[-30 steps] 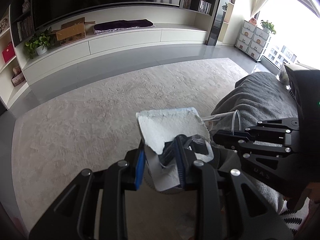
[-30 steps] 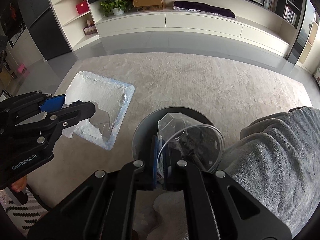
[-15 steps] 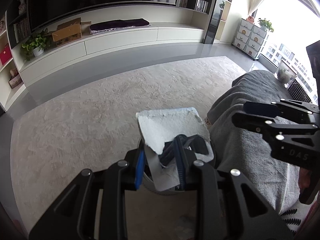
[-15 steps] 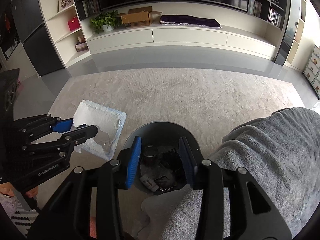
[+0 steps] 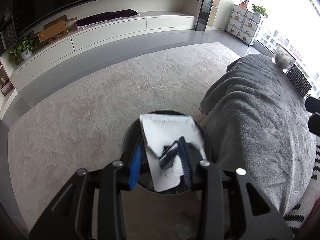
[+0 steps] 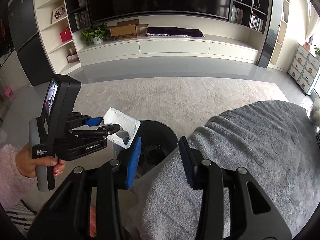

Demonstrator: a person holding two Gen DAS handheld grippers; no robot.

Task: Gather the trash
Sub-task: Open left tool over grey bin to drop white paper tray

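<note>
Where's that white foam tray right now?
The white foam tray sits between the left gripper's just-opened jaws, right over the round dark bin, beside the grey blanket.

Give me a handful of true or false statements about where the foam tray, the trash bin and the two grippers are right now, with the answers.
1. The white foam tray lies flat on the carpet. False: it sits tilted between the fingers of the left gripper, over the round dark trash bin, and the left jaws have just been opening.
2. The right gripper holds a clear plastic cup. False: its jaws stand open with nothing between them.
3. The trash bin stands beside the grey blanket. True.
4. A cardboard box sits on the long white cabinet by the far wall. True.
5. The trash bin stands on the glossy grey floor. False: it stands on the beige carpet.
</note>
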